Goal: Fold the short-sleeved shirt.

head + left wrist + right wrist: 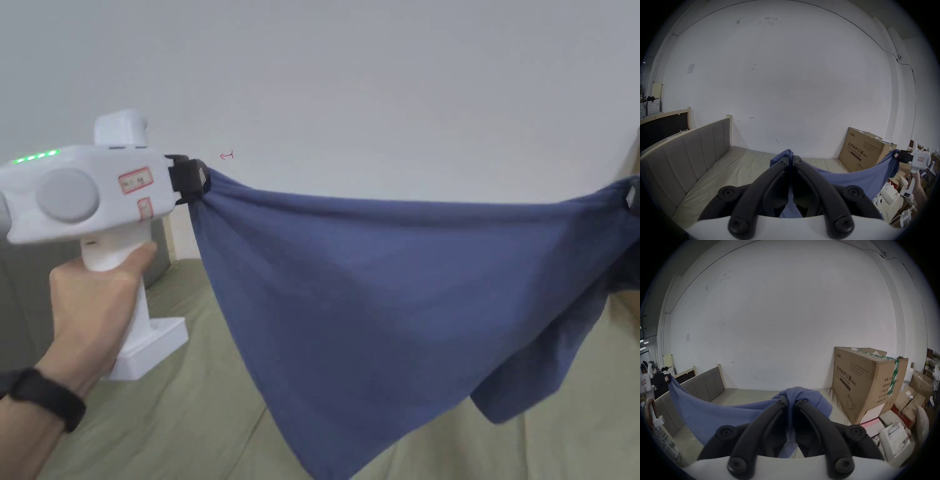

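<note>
A: What is the surface under the work?
B: A bed with an olive-beige mattress (737, 164), wrinkled, set against a white wall.
A: Does anything border it?
B: A padded grey headboard (688, 149) runs along one side.
A: What rests on it?
B: A large cardboard box (867, 379) stands at the far end.

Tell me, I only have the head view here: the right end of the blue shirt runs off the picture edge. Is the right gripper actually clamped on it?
Observer: Yes. In the right gripper view the right gripper is shut on a bunched corner of the blue fabric short-sleeved shirt.
Operator: And the left gripper?
Observer: The left gripper is shut on shirt fabric too.
Operator: Anything beside the bed?
Observer: A large brown cardboard box stands at its right end, against the wall.
</note>
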